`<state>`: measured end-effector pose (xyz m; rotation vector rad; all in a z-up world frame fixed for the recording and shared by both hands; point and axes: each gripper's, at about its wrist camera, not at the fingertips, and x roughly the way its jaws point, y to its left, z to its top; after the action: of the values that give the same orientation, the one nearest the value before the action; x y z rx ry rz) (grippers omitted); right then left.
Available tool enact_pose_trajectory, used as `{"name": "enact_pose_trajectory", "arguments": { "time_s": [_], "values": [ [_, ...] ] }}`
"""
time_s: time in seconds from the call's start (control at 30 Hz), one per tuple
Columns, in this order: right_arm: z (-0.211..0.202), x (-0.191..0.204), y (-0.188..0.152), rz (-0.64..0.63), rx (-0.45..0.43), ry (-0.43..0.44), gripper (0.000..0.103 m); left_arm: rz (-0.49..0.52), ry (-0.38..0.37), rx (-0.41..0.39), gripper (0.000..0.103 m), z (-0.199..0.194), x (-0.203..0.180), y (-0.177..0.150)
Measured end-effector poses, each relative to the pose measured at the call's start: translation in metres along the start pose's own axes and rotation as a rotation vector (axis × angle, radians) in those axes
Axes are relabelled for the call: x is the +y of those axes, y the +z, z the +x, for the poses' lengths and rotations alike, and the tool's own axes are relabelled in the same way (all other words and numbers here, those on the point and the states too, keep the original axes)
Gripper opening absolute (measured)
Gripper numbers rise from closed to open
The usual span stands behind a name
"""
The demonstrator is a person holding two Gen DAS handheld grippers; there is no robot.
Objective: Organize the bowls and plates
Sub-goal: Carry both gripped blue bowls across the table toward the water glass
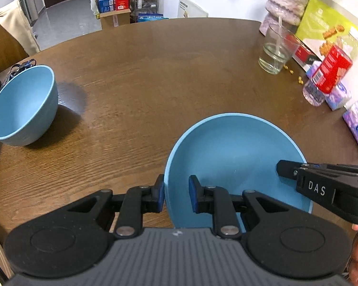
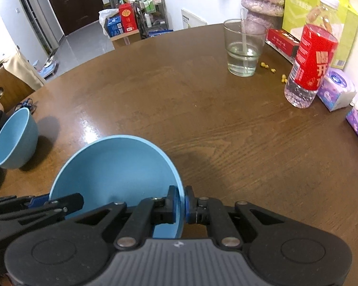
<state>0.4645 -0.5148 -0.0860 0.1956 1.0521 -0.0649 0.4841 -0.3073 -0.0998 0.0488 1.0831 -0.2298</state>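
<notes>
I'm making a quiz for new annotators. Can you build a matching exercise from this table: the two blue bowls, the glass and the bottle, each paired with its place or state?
Things:
1. nearer blue bowl
2. farther blue bowl
3. drinking glass
4. bottle

Places or states:
A. partly filled with clear liquid
B. red label, standing beside the tissue packs
C. rim between the fingers of the left hand-held gripper and the right hand-held gripper
D. empty, standing by itself on the table, at the left of both views

Pairs: 1-C, 2-D, 3-A, 4-B
</notes>
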Motion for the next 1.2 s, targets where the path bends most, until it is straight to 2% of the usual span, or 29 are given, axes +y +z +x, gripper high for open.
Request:
{"name": "enact_pose_trajectory", "arguments": {
  "time_s": [0.53,1.17,1.2],
  "values": [
    [0.006,-0.029,-0.013,0.041,0.007,0.000,0.007,0.073,0.014,0.020,0.021,0.013,-0.030,-0.008],
    [0.013,-0.040,-0.016,0.042,-0.003,0.019,0.008,0.073,0.016,0.005,0.022,0.015,-0.038,-0.009],
    [0.013,-0.040,-0.016,0.043,-0.003,0.023,0.010,0.071,0.015,-0.002,0.023,0.013,-0.038,-0.009]
  ]
}}
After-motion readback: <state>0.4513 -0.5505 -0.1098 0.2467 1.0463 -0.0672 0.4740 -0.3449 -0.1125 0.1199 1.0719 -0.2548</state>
